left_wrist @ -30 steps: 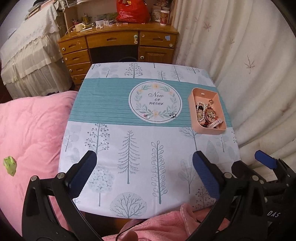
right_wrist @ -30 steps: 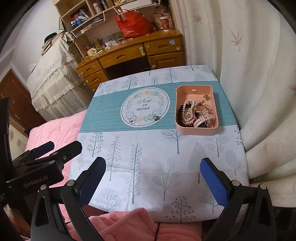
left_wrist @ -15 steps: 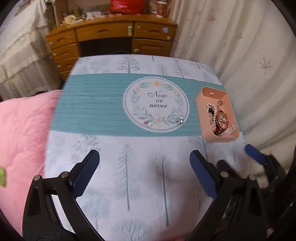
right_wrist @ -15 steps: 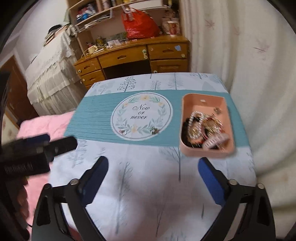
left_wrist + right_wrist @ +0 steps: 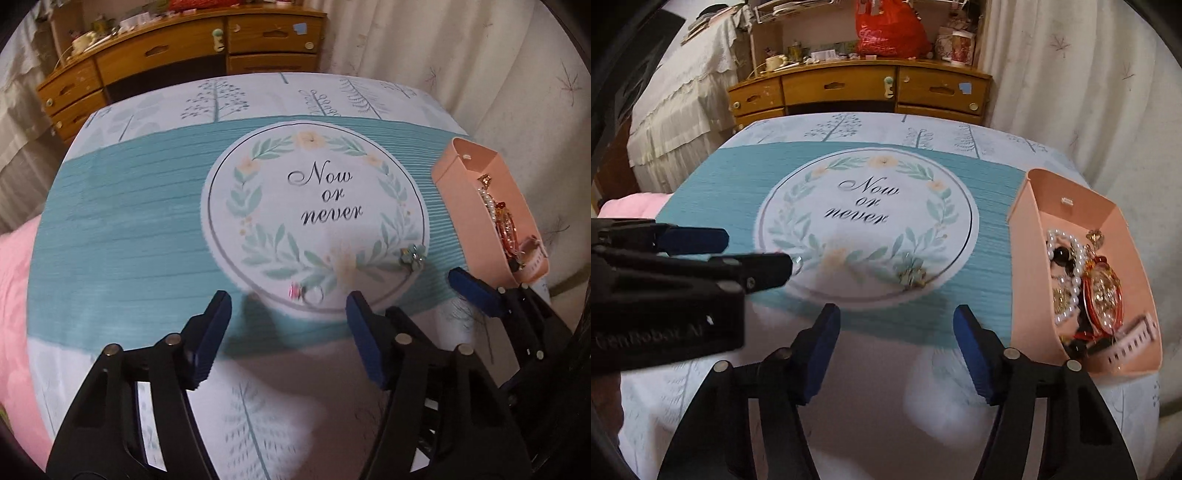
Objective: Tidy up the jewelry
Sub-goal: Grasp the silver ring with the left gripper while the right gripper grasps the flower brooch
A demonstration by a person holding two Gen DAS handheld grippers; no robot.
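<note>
- A bedroom: a wooden dresser stands against the far wall beyond a table under a printed tablecloth, teal-banded, with a round "Now or never" wreath emblem at its middle.
- On the near rim of the emblem lies a ring with a pink stone; it is small and somewhat blurred.
- Further right on the same rim sits a flower-shaped earring, pale green and glittery, well apart from the ring.
- At the right edge of the table stands a pink tray heaped with jewelry: a pearl strand, a red-gold pendant, a pale watch strap.
- The left gripper hangs low over the cloth, jaws spread wide and holding nothing, the ring just ahead between the blue pads.
- The right gripper is likewise spread and empty, near the earring, the tray just beside its right finger.
</note>
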